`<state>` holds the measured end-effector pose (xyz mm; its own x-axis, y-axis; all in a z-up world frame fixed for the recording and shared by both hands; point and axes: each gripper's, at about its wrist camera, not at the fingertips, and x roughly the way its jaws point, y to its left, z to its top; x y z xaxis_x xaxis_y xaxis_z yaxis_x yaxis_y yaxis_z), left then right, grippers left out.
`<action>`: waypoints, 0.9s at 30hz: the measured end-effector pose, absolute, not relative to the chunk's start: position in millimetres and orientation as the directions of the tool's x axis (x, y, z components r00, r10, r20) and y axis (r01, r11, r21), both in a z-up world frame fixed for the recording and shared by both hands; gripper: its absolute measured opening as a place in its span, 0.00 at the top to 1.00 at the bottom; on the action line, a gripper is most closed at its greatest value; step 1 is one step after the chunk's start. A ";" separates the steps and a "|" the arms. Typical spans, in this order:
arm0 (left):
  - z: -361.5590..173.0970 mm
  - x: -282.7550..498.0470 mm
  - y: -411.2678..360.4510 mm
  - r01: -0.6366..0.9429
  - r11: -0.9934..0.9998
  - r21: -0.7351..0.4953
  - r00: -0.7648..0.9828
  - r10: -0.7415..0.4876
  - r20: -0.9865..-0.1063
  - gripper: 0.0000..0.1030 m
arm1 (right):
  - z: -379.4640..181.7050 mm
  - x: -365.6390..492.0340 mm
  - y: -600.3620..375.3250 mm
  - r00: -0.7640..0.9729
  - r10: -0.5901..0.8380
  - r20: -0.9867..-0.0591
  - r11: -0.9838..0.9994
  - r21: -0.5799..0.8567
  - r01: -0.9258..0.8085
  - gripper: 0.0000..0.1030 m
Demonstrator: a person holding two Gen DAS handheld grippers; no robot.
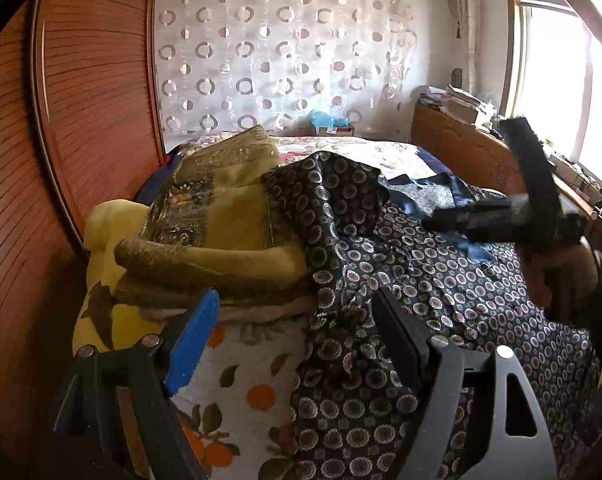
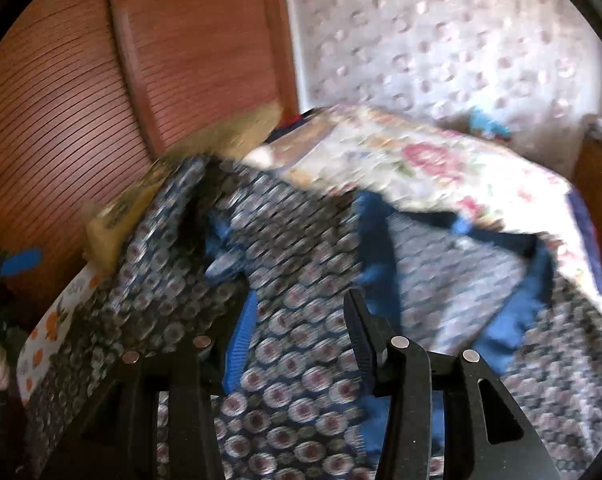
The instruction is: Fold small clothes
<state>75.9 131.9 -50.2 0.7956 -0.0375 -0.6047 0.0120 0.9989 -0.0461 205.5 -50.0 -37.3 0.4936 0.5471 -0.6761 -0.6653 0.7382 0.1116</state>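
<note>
A dark navy garment (image 1: 381, 280) printed with pale ring medallions lies spread and rumpled across the bed, showing blue trim (image 2: 513, 320) at its openings. My left gripper (image 1: 297, 336) hovers over its left edge, open, with only loose cloth below the gap. My right gripper (image 2: 301, 340) hangs above the middle of the garment (image 2: 293, 380) with its jaws apart, and neither pad presses on the fabric. The right wrist view is blurred by motion. In the left wrist view a hand holds the right gripper (image 1: 461, 220) at the far right.
A stack of folded olive-gold blankets (image 1: 221, 220) and a yellow pillow (image 1: 109, 224) sit left of the garment on an orange-fruit print cover (image 1: 253, 380). A wooden wardrobe (image 1: 93, 80) stands at the left. A floral bedspread (image 2: 421, 160) lies behind, and a cluttered wooden sideboard (image 1: 461, 148) stands at the right.
</note>
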 end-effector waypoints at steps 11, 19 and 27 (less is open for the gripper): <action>-50.3 75.0 134.5 0.002 0.999 -0.034 0.785 -0.023 -0.619 0.23 | -67.4 190.7 5.1 0.424 0.520 -0.742 0.636 0.004 -0.772 0.91; -47.4 83.2 136.2 0.001 0.999 -0.032 0.788 -0.021 -0.615 0.23 | -53.7 162.1 -47.5 0.486 0.484 -0.728 0.684 -0.032 -0.729 0.93; -43.6 120.8 125.4 0.029 0.999 0.021 0.781 -0.009 -0.625 0.23 | -43.5 167.8 -98.3 0.539 0.453 -0.710 0.757 -0.012 -0.653 0.48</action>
<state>120.8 125.4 -43.6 0.7807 -0.0090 -0.6249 0.0286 0.9994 0.0213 167.8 -98.3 -43.5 0.5387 0.4533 -0.7102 -0.6527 0.7575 -0.0116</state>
